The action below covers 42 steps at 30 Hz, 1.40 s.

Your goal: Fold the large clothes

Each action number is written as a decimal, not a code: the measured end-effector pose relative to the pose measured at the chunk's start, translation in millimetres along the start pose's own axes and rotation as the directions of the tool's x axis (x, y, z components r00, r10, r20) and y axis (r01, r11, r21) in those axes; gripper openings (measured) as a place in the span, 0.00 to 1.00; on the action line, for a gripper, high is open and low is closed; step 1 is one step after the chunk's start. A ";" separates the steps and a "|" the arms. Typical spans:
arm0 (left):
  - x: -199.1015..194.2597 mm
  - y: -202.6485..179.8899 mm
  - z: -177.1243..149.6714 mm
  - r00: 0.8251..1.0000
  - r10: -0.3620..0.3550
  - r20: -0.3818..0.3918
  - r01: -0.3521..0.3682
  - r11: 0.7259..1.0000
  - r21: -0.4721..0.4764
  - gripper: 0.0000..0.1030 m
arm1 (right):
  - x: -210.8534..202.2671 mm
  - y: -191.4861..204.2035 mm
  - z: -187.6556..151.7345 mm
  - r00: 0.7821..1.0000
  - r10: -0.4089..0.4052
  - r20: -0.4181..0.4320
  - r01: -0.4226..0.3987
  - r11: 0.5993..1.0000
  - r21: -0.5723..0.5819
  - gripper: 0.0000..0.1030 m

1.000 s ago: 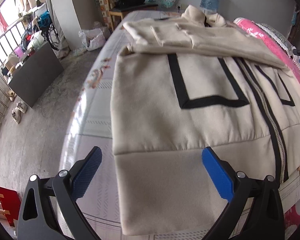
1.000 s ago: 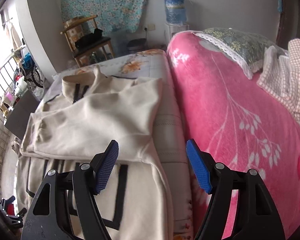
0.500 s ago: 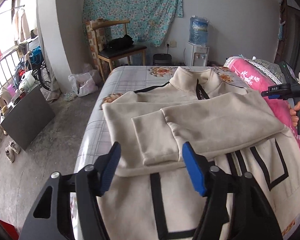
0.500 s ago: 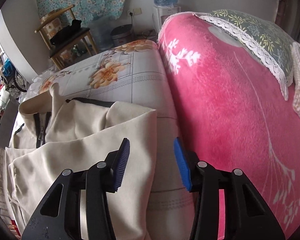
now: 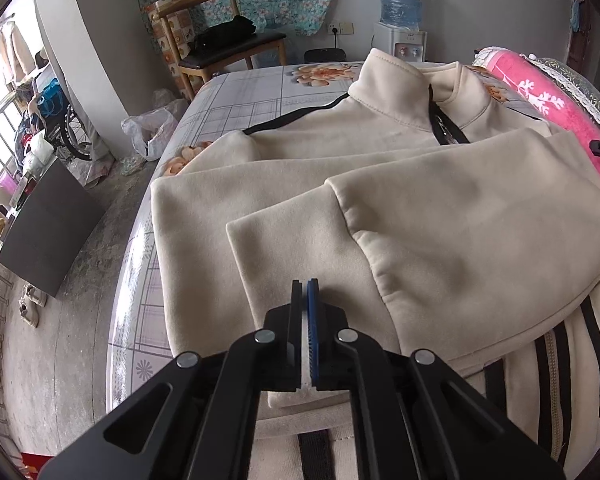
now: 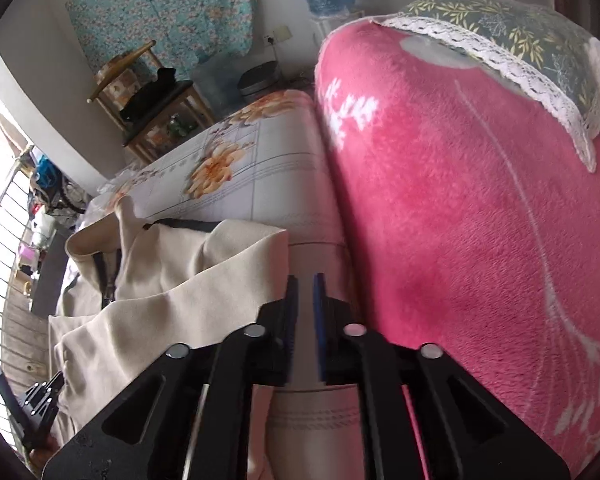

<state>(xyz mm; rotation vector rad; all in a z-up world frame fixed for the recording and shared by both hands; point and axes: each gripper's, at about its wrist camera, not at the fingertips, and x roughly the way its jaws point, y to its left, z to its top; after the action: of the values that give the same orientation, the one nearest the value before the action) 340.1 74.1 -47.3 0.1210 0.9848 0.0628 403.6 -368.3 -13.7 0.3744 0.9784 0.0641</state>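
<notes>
A cream zip jacket [image 5: 440, 208] with black stripes lies on the bed, both sleeves folded across its chest. My left gripper [image 5: 305, 285] is shut over the cuff of the near sleeve [image 5: 284, 256]; cream cloth shows between the pads. In the right wrist view the jacket [image 6: 172, 292] lies at the left. My right gripper [image 6: 305, 278] is nearly closed at the jacket's right shoulder edge [image 6: 276, 248], a narrow gap between the pads. I cannot tell whether cloth is pinched there.
The bed sheet [image 5: 260, 92] has a floral grid pattern. A pink blanket [image 6: 460, 220] with a pillow [image 6: 500, 40] lies along the right. A wooden chair [image 5: 220, 44], a water dispenser [image 5: 400, 12] and a plastic bag [image 5: 152, 132] stand beyond the bed.
Both grippers moved forward up the jacket and closed. The left went from wide open over the hem to shut on the sleeve cuff; the right narrowed at the shoulder edge.
</notes>
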 end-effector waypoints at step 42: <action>-91.1 47.9 -38.6 0.994 -0.090 0.058 0.095 0.992 -0.086 0.39 | -85.1 114.4 -136.6 0.993 -0.114 0.004 0.102 0.867 -0.488 0.65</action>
<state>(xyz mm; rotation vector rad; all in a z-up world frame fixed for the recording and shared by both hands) 257.7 114.6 13.2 -0.0044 0.9306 0.0175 256.9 -241.8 24.5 -0.1499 0.9685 0.2106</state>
